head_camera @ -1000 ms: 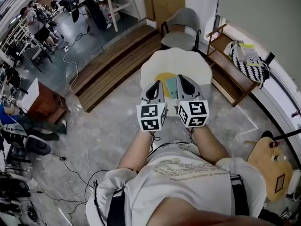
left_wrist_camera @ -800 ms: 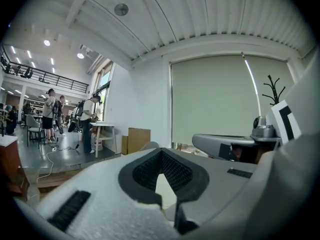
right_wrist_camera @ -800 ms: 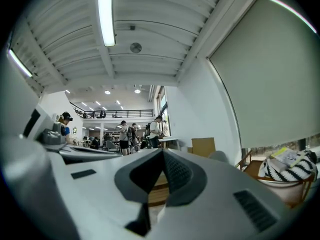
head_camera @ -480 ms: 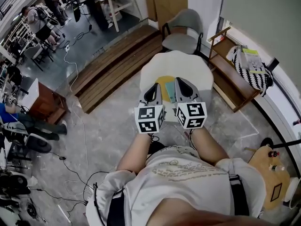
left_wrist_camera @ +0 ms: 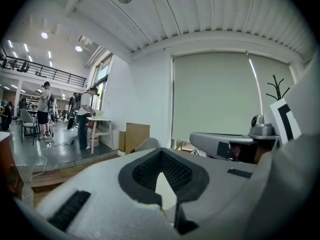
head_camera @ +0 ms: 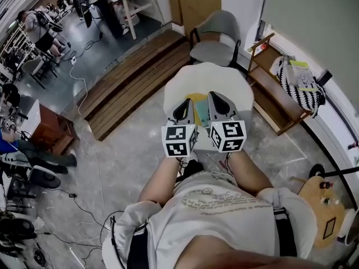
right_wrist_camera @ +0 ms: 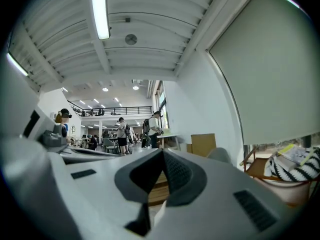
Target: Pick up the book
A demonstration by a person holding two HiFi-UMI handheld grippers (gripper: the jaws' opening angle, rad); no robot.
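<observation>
The left gripper (head_camera: 183, 102) and the right gripper (head_camera: 216, 95) are held side by side before the person's chest, forearms drawn in, and are pointed forward, roughly level, over the white round desk (head_camera: 224, 74). Both are clenched, with nothing gripped. The teal book (head_camera: 202, 112) is seen lying on the desk, in the gap between the two grippers.

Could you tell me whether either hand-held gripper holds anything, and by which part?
Nothing is held: the left hand-held gripper and right hand-held gripper are both shut and empty.
</observation>
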